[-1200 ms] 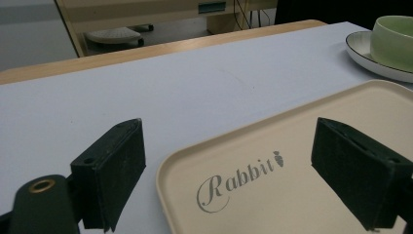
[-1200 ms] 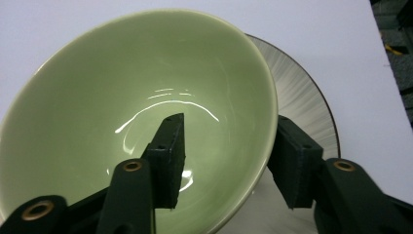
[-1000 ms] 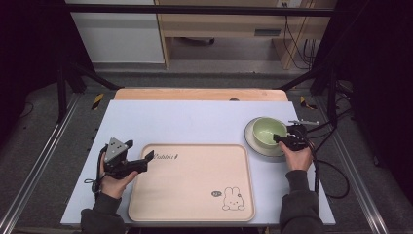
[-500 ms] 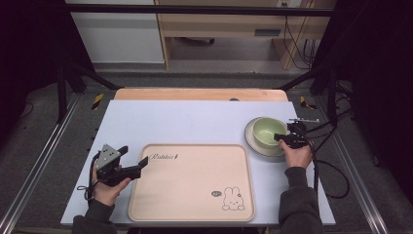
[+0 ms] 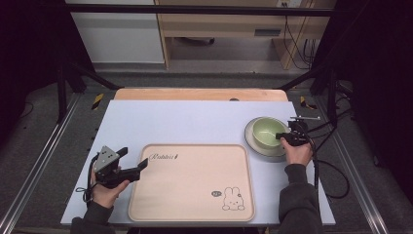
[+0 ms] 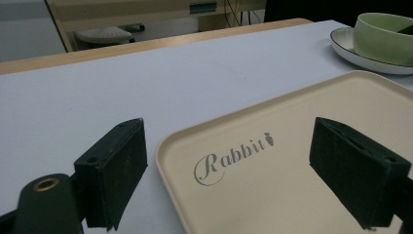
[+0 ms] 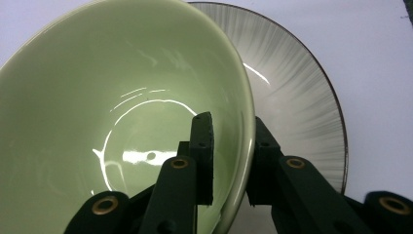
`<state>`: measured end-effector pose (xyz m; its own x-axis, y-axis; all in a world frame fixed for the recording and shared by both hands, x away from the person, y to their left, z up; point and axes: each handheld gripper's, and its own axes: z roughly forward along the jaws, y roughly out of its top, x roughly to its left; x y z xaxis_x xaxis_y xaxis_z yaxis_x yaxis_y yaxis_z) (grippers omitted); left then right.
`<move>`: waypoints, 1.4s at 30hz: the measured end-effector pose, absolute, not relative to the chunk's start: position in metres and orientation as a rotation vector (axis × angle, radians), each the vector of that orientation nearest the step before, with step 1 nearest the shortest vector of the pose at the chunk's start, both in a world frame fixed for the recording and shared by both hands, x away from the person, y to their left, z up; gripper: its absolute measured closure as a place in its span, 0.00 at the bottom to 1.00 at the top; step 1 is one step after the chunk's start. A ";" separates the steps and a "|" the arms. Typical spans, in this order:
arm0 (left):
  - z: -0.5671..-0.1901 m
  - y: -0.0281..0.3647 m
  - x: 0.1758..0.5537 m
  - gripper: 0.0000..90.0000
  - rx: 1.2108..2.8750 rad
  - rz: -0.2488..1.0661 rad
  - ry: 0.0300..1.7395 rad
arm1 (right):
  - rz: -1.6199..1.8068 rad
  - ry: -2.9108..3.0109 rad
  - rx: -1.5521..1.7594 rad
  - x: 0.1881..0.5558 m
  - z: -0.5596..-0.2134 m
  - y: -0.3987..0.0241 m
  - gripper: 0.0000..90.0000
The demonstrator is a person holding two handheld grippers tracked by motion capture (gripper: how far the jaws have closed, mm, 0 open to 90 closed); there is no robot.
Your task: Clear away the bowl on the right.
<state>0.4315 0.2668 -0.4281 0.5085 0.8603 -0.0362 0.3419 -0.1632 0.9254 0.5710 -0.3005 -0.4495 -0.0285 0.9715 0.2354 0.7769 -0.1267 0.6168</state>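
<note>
The right gripper is clamped on the rim of the green bowl, one jaw inside the bowl and the other outside against its wall. In the high view this gripper sits at the right of the frame, held by the right hand, with the bowl resting on a pale plate with a dark edge. The plate lies on the light desk, just beside the upper right corner of the beige tray.

The left gripper stands wide, its jaws apart over the tray's corner near the word "Rabbit". In the high view it is at the lower left, held by the left hand, at the tray's left edge. A rabbit drawing marks the tray's lower right.
</note>
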 end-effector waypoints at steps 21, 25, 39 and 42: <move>-0.430 0.265 0.433 0.15 1.757 0.647 1.020 | 0.851 1.820 2.022 0.575 -0.445 -0.298 0.93; -0.431 0.266 0.433 0.15 1.761 0.647 1.022 | 0.856 1.817 1.999 0.574 -0.443 -0.297 0.93; -0.430 0.266 0.432 0.15 1.752 0.648 1.021 | 0.860 1.809 1.945 0.568 -0.433 -0.289 0.93; -0.429 0.266 0.432 0.15 1.752 0.648 1.020 | 0.867 1.801 1.951 0.567 -0.432 -0.289 0.93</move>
